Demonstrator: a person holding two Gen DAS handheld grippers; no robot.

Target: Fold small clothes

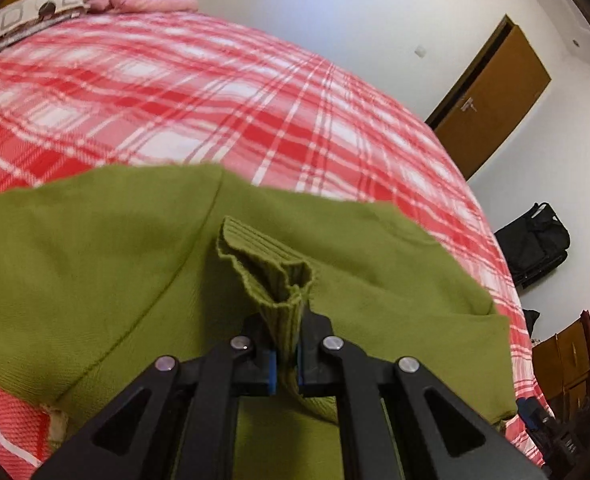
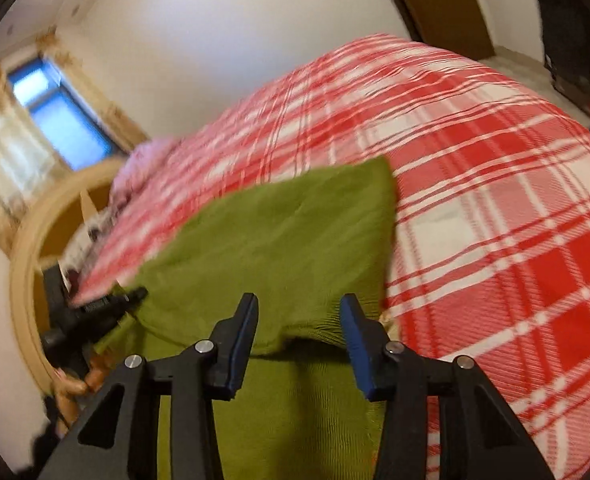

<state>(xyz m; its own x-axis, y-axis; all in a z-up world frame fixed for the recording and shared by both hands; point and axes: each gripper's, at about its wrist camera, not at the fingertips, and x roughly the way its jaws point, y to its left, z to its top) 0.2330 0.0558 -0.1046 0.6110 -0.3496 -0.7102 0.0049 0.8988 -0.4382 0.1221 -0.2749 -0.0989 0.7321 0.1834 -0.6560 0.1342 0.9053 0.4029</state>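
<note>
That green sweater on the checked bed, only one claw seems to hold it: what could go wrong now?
The left claw pinches only the ribbed cuff of the green sweater, so pulling may stretch it or let it slip. The right claw is open over the sweater, gripping nothing, so that side may sag or crease on the plaid blanket.

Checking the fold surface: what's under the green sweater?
The green sweater lies on the red plaid bedspread, which shows around it. Whatever lies directly beneath the sweater is covered.
</note>
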